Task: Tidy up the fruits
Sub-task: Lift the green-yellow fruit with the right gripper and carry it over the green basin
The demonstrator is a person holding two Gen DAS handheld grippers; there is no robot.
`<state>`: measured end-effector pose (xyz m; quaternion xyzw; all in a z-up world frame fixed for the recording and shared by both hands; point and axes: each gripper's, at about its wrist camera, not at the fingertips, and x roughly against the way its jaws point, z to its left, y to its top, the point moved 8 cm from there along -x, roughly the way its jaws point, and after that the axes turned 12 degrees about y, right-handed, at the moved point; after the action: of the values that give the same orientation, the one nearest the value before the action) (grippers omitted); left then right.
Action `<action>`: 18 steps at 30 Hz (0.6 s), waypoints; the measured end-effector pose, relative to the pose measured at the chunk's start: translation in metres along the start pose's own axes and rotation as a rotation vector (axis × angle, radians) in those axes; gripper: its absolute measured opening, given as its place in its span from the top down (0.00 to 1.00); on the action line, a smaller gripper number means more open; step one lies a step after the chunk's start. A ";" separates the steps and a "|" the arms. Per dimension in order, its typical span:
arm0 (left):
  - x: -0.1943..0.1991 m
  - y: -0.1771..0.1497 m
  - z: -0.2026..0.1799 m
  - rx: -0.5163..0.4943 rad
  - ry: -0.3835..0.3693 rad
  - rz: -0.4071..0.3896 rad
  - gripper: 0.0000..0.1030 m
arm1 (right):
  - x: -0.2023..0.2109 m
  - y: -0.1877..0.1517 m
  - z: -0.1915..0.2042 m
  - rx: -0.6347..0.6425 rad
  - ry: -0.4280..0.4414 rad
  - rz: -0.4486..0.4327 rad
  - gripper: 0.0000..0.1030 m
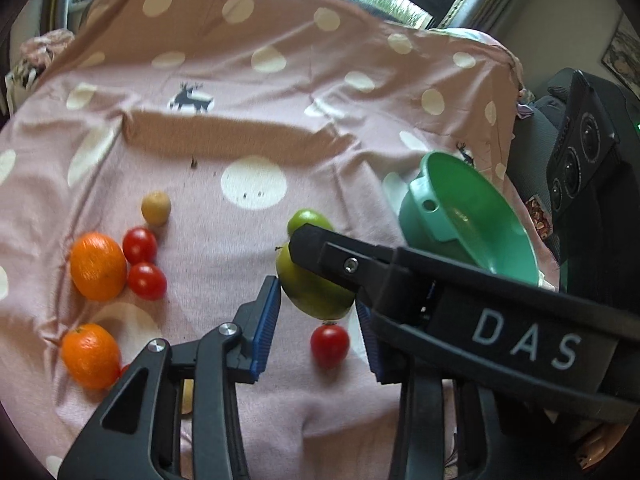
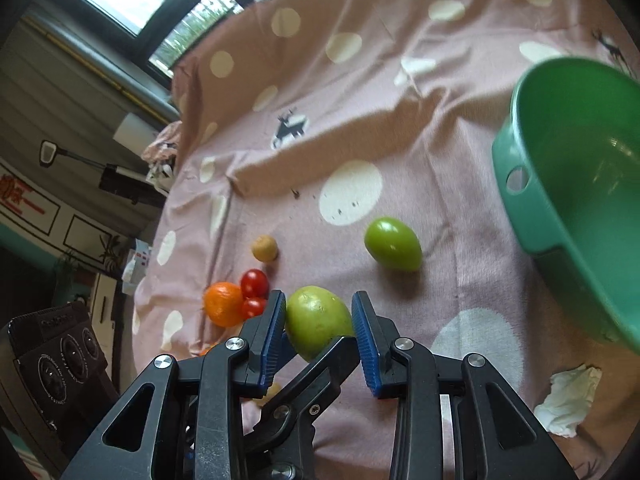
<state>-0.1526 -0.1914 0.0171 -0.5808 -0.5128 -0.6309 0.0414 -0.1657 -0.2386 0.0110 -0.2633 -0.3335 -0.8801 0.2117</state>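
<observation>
Both grippers are shut on the same large green fruit (image 1: 316, 292) (image 2: 318, 326), held crosswise and apparently just above the pink dotted cloth (image 1: 248, 120). My left gripper (image 1: 316, 294) has its blue pads on the fruit's two sides. One black finger (image 1: 340, 260) of the right gripper lies over the fruit's top. My right gripper (image 2: 319, 312) pinches it between blue pads, with a left finger (image 2: 320, 372) crossing in front. A smaller green fruit (image 1: 310, 220) (image 2: 394, 244) lies beyond. The green bowl (image 1: 420, 216) (image 2: 520, 220) stands to the right.
Two oranges (image 1: 98, 266) (image 1: 90, 356), two red tomatoes (image 1: 139, 245) (image 1: 147, 281) and a small tan fruit (image 1: 156, 208) lie at the left. A third tomato (image 1: 330, 346) sits under the held fruit. A crumpled tissue (image 2: 568, 400) lies near right. A black speaker (image 1: 580, 148) stands off the cloth's edge.
</observation>
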 end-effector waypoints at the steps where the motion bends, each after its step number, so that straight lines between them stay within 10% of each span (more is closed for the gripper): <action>1: 0.004 0.003 -0.003 -0.009 -0.002 -0.015 0.63 | 0.005 0.002 0.003 0.012 0.005 -0.017 0.64; 18: 0.030 0.027 -0.106 -0.255 -0.106 -0.162 0.63 | 0.110 0.033 -0.017 -0.006 -0.005 -0.324 0.64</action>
<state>-0.2180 -0.2620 0.0780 -0.5705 -0.4752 -0.6606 -0.1110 -0.2379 -0.2950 0.0827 -0.2090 -0.3694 -0.9031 0.0651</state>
